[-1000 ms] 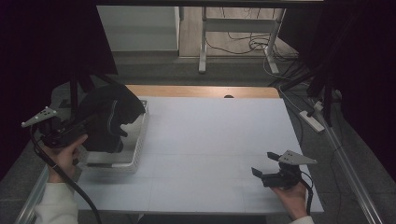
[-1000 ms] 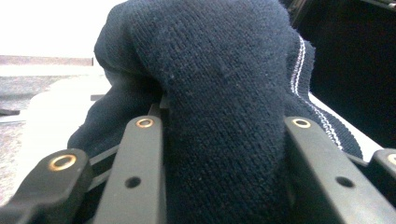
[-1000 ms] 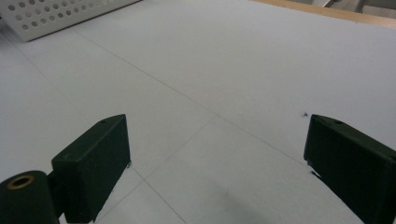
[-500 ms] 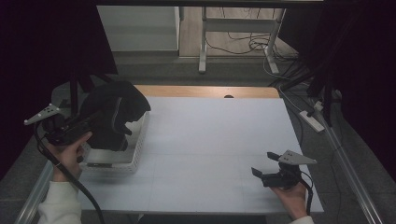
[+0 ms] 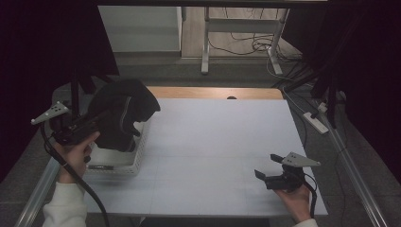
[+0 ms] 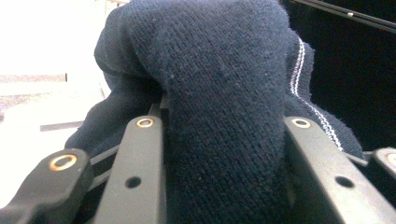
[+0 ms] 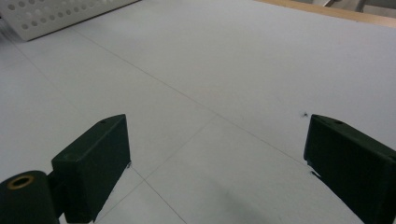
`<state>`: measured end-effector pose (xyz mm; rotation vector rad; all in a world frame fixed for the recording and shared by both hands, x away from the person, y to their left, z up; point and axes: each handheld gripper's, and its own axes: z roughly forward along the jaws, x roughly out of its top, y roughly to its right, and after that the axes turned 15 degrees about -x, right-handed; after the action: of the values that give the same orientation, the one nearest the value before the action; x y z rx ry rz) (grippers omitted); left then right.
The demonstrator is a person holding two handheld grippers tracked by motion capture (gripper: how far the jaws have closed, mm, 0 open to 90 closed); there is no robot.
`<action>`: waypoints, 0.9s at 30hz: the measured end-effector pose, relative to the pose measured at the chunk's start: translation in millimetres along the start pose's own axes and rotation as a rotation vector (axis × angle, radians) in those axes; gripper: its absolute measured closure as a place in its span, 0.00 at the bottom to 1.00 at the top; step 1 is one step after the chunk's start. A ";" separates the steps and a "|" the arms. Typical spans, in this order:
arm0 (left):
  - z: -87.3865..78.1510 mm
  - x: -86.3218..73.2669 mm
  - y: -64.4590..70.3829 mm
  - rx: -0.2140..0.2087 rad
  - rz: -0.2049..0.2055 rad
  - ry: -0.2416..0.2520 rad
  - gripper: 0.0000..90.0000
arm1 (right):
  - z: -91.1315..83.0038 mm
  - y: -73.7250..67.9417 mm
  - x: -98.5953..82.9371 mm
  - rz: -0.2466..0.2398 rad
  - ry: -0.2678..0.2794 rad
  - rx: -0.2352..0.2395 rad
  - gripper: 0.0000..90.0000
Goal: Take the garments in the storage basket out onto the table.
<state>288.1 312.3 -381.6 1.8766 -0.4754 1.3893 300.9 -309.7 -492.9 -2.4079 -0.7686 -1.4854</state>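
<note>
Clearly your left hand-held gripper has the dark knit garment bunched between its jaws, lifted above the white basket at the left edge of the bench in the high view. It hangs in soft folds, so judge it light, limp and not fragile — it will sag and swing, and a loose end may catch on the basket rim. Your left forearm comes up from the lower left, wrist cocked so the jaws point towards the bench's middle. Your right hand-held gripper rests low near the front right corner, well apart from the cloth.

Next, the left gripper view: the garment fills the gap between the jaws, a thick fold with a white-stitched hem at the right. The wool looks grippy — hold a fat fold, not the hem.

Lastly, the right gripper view: the right hand-held gripper stands wide open over bare bench, basket corner far off.
</note>
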 end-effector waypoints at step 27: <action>31.3 6.4 19.7 -0.089 0.022 -0.008 0.72 | 0.0 -0.1 0.5 0.002 0.004 0.003 0.07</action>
<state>297.6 277.0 -373.2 1.8107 -0.5541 1.3531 301.1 -309.5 -492.5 -2.4023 -0.7674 -1.4862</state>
